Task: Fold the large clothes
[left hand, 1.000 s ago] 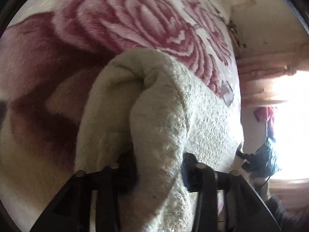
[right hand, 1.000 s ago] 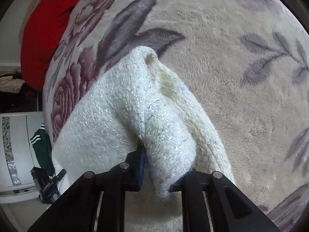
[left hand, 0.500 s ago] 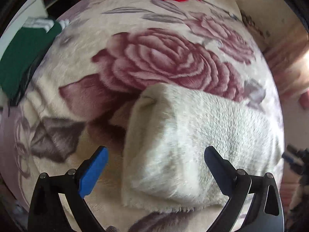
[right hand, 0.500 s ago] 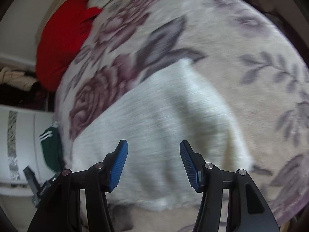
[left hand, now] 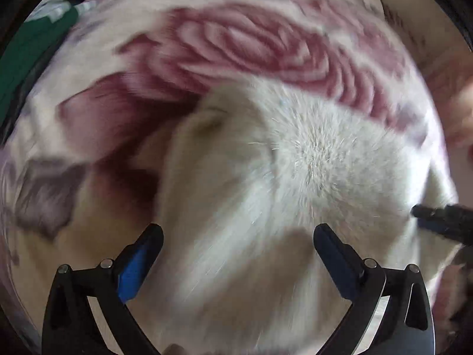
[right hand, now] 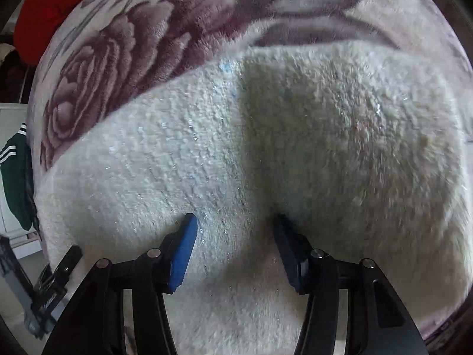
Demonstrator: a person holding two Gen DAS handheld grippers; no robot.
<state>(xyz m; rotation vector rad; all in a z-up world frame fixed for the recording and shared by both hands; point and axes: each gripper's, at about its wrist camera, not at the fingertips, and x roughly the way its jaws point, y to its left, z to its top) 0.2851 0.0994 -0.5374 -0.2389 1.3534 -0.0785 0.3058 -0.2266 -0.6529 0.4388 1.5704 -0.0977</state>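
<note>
White fuzzy garment (right hand: 266,148) lies folded into a thick block on the rose-print blanket (right hand: 124,59), roughly centre of the bed in both wrist views. Left gripper (left hand: 238,254) hangs above it, jaws spread as wide as they go, nothing between the pads and no contact that I can see. Right gripper (right hand: 235,245) points down at the top layer of the same garment, jaws about half apart and closing a little; the pads look like they sit on or just in the pile, with fleece between them, but nothing is clamped. The left view is badly smeared, so the garment's far edge and how many layers it has are hard to call; there looks to be a rounded fold along its left side. A vertical crease or shadow runs down the middle in the right view. Step in hand, my read: release after a fold, then a press or regrip for the next one. Next move calls for finding an edge or corner on each side, pinching through all layers rather than just fluff, and lifting both ends together so the block does not slump open. Green jacket (right hand: 14,183) and red cloth (right hand: 47,9) lie off at the bed's edge, not involved.
</note>
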